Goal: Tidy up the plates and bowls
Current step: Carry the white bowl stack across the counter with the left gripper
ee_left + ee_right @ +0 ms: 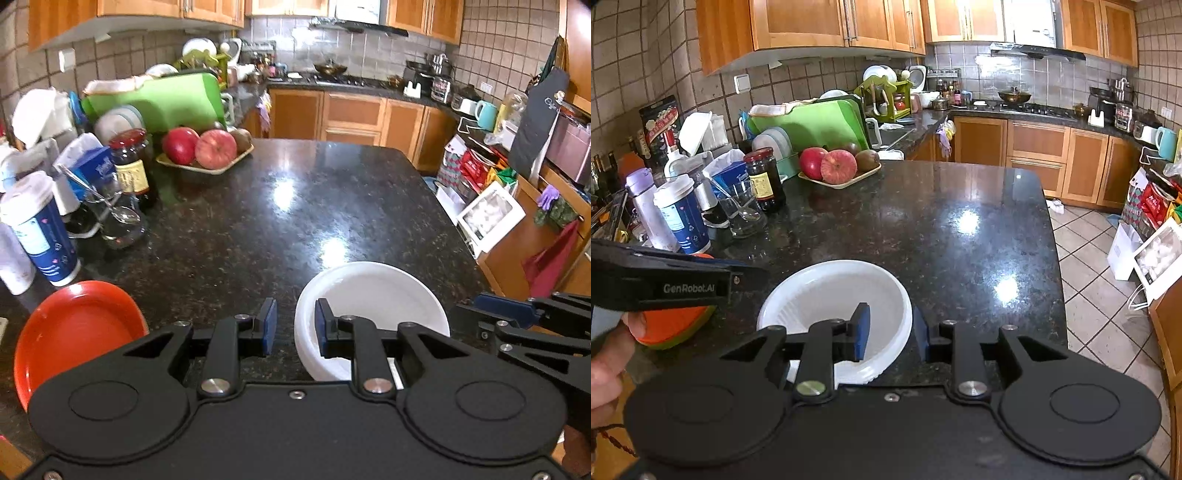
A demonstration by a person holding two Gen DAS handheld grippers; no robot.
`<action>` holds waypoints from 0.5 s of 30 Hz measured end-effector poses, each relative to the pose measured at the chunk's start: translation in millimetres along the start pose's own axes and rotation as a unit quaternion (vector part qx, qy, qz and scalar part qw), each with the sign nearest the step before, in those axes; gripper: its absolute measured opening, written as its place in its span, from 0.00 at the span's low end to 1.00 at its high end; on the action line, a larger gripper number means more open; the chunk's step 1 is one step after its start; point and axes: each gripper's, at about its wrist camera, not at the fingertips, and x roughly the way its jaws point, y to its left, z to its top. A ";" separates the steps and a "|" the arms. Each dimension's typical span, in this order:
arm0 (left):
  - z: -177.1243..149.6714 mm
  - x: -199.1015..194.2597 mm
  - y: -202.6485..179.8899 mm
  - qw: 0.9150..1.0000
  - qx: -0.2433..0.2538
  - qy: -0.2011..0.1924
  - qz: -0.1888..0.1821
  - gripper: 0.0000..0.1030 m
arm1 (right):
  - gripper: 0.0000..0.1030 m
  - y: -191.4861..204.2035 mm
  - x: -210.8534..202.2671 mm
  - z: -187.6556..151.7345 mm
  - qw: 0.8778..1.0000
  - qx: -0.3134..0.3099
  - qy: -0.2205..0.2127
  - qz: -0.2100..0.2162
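Apples fill tray; white bowl sits empty.

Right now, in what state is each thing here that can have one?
white plate: empty, right side up.
red plate: empty, right side up.
jar: upright, lid on.
cup: upright, lid on.
glass: upright, spoon inside.
left gripper: open, astride the white plate's rim.
right gripper: open, astride the same rim.

Glossy speckled stone counter; smooth white plastic plate.
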 end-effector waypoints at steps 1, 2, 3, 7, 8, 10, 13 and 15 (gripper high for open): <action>-1.5 -1.2 -0.6 1.000 0.002 -0.002 0.002 0.29 | 0.29 0.7 -1.3 -1.5 1.000 -0.002 -0.002 -0.003; -3.0 -2.0 -0.7 1.000 0.003 -0.002 0.002 0.29 | 0.30 1.2 -2.5 -3.2 1.000 -0.003 -0.004 -0.006; -4.1 -2.2 -0.9 1.000 0.004 0.000 0.001 0.29 | 0.30 1.3 -3.2 -4.0 1.000 -0.003 -0.005 -0.007; -6.5 -1.0 2.1 1.000 -0.002 0.007 -0.003 0.29 | 0.30 -1.2 -0.7 -5.6 1.000 0.011 0.001 -0.004; -6.9 -0.5 3.0 1.000 -0.003 0.008 -0.002 0.29 | 0.30 -1.7 0.2 -6.1 1.000 0.014 0.002 -0.005; -7.8 0.4 5.3 1.000 -0.008 0.011 -0.003 0.29 | 0.31 -2.1 2.7 -5.7 1.000 0.018 0.004 -0.007; -6.7 3.0 11.7 0.999 -0.021 0.021 -0.020 0.29 | 0.32 -3.0 7.4 -4.6 1.000 0.021 0.009 -0.008; -5.8 4.2 14.1 0.999 -0.026 0.028 -0.033 0.29 | 0.32 -3.6 10.7 -4.2 1.000 0.022 0.012 -0.008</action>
